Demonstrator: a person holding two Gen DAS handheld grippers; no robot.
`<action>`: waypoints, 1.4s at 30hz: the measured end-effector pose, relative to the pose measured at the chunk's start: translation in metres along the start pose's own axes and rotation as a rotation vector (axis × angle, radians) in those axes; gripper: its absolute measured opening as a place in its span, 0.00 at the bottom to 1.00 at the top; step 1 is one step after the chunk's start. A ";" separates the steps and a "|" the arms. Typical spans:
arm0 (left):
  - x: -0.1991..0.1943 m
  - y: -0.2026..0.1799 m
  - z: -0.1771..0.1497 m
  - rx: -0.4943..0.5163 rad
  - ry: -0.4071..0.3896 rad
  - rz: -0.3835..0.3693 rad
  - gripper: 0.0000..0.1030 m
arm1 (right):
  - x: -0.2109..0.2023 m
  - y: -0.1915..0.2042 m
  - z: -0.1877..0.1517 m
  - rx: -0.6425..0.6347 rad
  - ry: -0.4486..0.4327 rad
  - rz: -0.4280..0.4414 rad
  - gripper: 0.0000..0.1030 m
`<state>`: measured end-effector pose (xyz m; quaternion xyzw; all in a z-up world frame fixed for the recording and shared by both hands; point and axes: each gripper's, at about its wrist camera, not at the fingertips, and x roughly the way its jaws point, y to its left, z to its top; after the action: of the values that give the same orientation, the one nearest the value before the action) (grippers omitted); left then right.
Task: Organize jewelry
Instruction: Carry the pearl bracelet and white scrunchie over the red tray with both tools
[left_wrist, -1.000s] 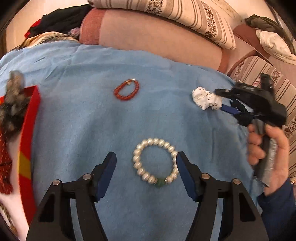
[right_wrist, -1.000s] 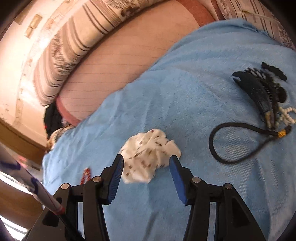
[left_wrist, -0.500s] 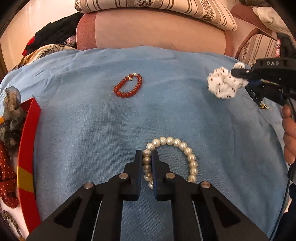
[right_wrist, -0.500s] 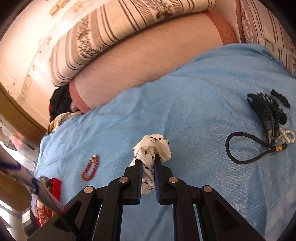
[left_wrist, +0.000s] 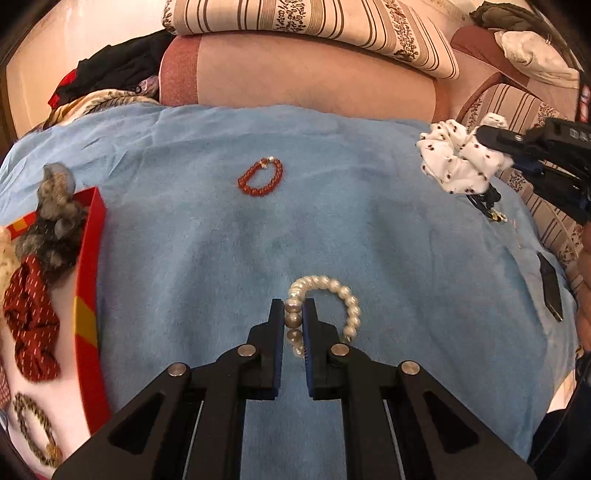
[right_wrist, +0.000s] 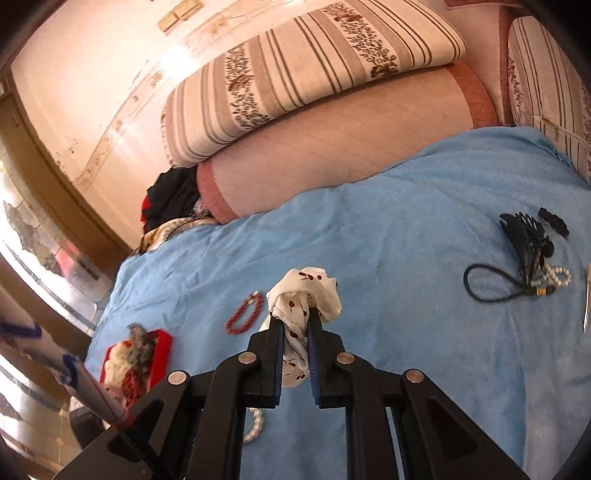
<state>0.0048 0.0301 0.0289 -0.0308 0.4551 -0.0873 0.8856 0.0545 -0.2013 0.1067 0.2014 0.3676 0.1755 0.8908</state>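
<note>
Left wrist view, from the left edge of the blue blanket (left_wrist: 207, 236) rightward: a red box (left_wrist: 88, 295) sits at that edge, holding a grey scrunchie (left_wrist: 55, 221), a dark red dotted scrunchie (left_wrist: 31, 314) and a braided gold band (left_wrist: 35, 430). Toward the far side of the blanket, left of its middle, lies a red bead bracelet (left_wrist: 260, 176), apart from everything else. Near the blanket's near edge, at its middle, the left gripper (left_wrist: 293, 319) is clamped on one side of the pearl bracelet (left_wrist: 325, 295), with beads pinched between the two blue pads and the free part of the loop curving off to the right. At the right edge the right gripper (left_wrist: 480, 142) pinches a white spotted scrunchie (left_wrist: 458, 162), which hangs above the cloth. A dark flat object (left_wrist: 550, 288) lies near that same edge.

In the right wrist view, the scrunchie (right_wrist: 303, 302) is bunched between the closed pads of the right gripper (right_wrist: 295, 321), draping over the tips. Further right, close to the blanket's right edge, a black hair claw (right_wrist: 524, 236), a dark cord loop (right_wrist: 495, 284) and small white beads (right_wrist: 554, 277) lie touching in a cluster.
</note>
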 end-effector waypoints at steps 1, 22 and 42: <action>-0.003 0.001 -0.005 -0.008 0.012 0.001 0.09 | -0.004 0.003 -0.006 -0.007 0.003 0.003 0.12; 0.028 -0.015 -0.021 0.140 0.098 0.119 0.09 | 0.008 0.018 -0.053 -0.045 0.104 -0.021 0.12; -0.043 0.003 0.004 0.054 -0.150 0.155 0.09 | -0.008 0.047 -0.060 -0.136 0.062 -0.021 0.12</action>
<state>-0.0158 0.0408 0.0651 0.0221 0.3861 -0.0282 0.9218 -0.0017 -0.1508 0.0953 0.1310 0.3842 0.1971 0.8924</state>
